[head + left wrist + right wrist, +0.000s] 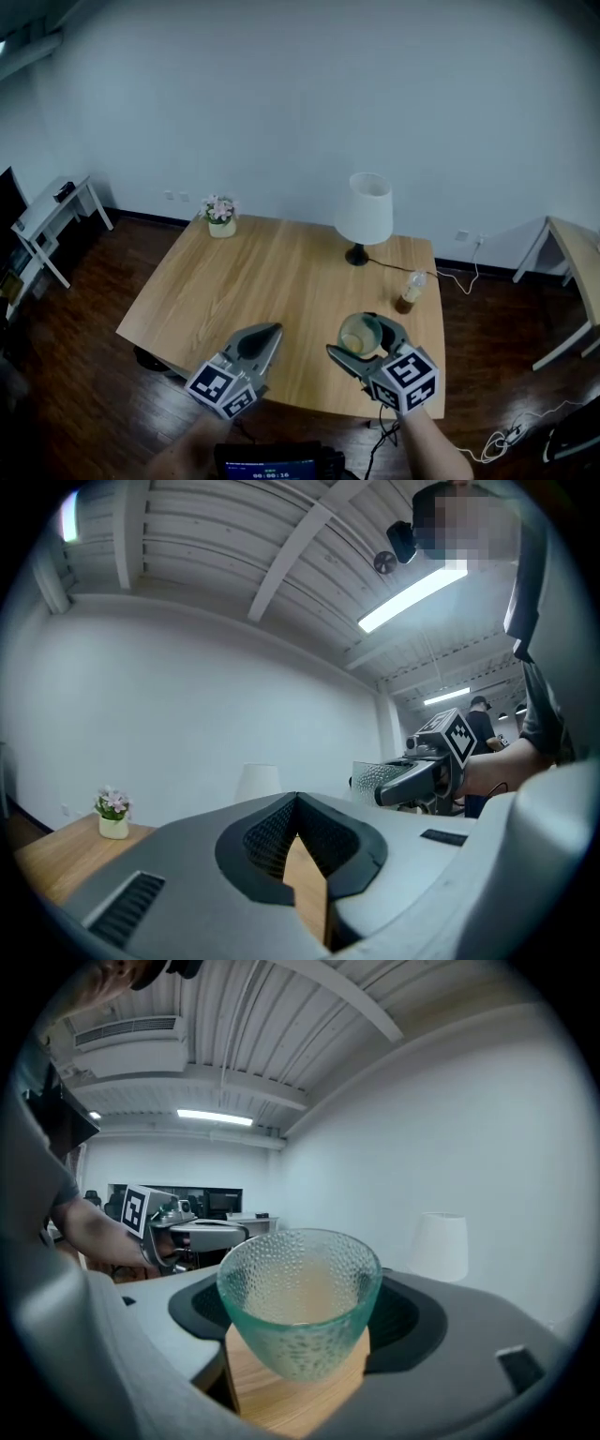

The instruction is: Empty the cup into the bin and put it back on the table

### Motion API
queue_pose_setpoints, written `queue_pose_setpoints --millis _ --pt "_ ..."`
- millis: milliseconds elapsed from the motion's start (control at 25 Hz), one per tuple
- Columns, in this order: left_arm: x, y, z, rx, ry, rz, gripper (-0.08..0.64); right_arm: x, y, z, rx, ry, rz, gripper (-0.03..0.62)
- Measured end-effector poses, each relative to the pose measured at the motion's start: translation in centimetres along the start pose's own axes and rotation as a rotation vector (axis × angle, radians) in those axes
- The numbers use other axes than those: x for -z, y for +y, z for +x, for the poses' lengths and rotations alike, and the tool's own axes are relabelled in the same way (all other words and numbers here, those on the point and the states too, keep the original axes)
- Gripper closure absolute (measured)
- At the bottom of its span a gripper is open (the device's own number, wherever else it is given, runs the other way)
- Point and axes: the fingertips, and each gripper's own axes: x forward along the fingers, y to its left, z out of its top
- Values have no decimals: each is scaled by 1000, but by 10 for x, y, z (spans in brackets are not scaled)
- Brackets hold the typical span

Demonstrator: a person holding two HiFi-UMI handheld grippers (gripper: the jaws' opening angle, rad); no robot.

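Note:
A dimpled clear glass cup (pixel 358 332) sits upright between the jaws of my right gripper (pixel 362 341), which is shut on it above the near right part of the wooden table (pixel 272 281). In the right gripper view the cup (pixel 298 1297) fills the space between the dark pads and I see nothing inside it. My left gripper (pixel 266 337) hovers over the table's front edge, left of the cup; its jaws meet at the tip (pixel 295 803) with nothing held. The left gripper view also catches the cup (pixel 369 775). No bin is in view.
On the table stand a white lamp (pixel 364 211) at the back, a small flower pot (pixel 220 217) at the back left and a brown bottle (pixel 409 292) near the right edge. A white side table (pixel 52 211) stands far left, another desk (pixel 574 253) far right.

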Motion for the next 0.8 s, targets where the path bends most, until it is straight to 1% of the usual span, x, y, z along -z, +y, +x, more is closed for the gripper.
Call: queue_pose_setpoints --millis 200,480,640,800 --pt "-10 18 -36 -121 -14 21 569 -10 26 22 -118 5 -31 193" --pt "-19 40 -92 -291 -9 46 569 -22 72 56 -282 6 -72 193" --pt "-21 49 -124 -372 -7 53 569 -28 95 73 -357 9 -87 192" --pt "-26 62 -160 -444 -19 59 569 -34 120 90 -413 12 -118 193"
